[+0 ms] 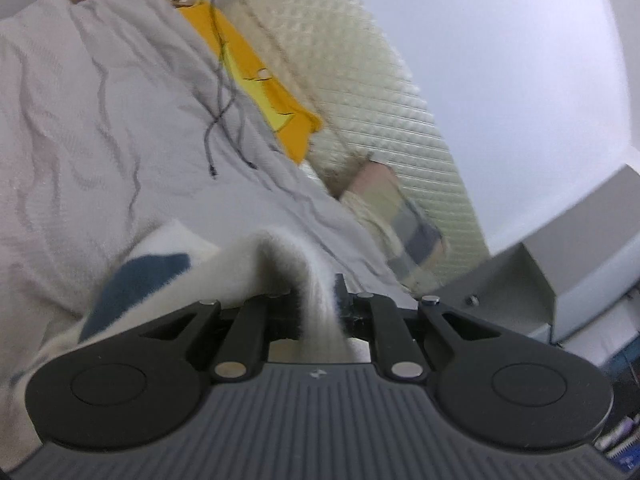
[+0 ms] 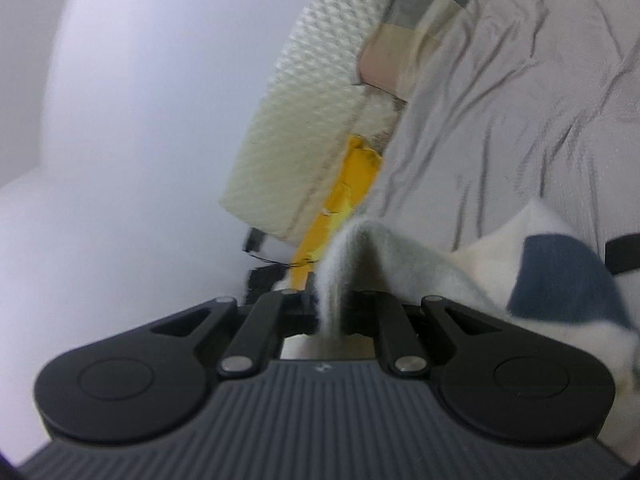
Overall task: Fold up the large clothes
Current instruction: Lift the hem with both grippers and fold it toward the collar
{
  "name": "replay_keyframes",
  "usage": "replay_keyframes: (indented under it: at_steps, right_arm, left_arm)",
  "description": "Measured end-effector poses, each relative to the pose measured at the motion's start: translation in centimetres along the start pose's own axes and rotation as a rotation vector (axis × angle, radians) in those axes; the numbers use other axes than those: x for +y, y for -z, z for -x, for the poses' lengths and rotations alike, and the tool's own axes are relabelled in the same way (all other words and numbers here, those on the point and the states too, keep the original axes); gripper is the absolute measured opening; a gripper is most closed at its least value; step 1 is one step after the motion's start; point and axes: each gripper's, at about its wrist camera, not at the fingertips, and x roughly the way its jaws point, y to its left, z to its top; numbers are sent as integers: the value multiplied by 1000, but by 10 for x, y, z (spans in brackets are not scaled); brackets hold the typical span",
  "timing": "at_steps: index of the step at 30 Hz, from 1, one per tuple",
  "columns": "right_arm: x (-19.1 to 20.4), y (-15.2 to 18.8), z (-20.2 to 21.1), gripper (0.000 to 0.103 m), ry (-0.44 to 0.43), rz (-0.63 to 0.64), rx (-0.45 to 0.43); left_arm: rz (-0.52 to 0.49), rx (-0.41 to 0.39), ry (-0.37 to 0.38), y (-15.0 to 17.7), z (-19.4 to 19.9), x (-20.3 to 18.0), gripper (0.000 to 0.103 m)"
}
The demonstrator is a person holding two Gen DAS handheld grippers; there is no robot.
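Note:
A fuzzy cream garment [image 1: 276,256] with dark blue patches is pinched in both grippers over a bed. In the left wrist view my left gripper [image 1: 320,300] is shut on a ridge of this fabric, which drapes off to the lower left with a blue patch [image 1: 136,284] showing. In the right wrist view my right gripper [image 2: 330,300] is shut on another raised fold of the garment [image 2: 360,248], whose cream and blue cloth [image 2: 560,280] hangs to the right. The fingertips of both grippers are hidden by the cloth.
A wrinkled pale grey bedsheet [image 1: 100,120] covers the mattress. A yellow cloth [image 1: 256,80] and a checked pillow [image 1: 400,216] lie along a quilted cream headboard [image 1: 360,80]. Dark cords [image 1: 224,112] trail across the sheet. A grey box [image 1: 560,264] stands at the right.

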Motion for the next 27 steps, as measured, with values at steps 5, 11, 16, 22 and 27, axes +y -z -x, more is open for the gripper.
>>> replay_keyframes:
  at_steps: [5,11,16,22,27]
  right_arm:
    - [-38,-11,-43,12,59,-5,60]
    - [-96,-15,-85,12,87,-128,112]
    - [-125,-22,-121,11,84,-115,111]
    - [-137,-24,-141,12,103,-47,84]
    - [-138,-21,-140,14,104,-55,99]
  left_arm:
    - [-9,15,-48,-5,-65,34,14]
    - [46,14,-55,-17,-112,82,14]
    - [5,-9,-37,-26,-151,106,14]
    - [-72,26,-69,-25,-188,113,14]
    - [-77,47,-57,-24,-186,113,17]
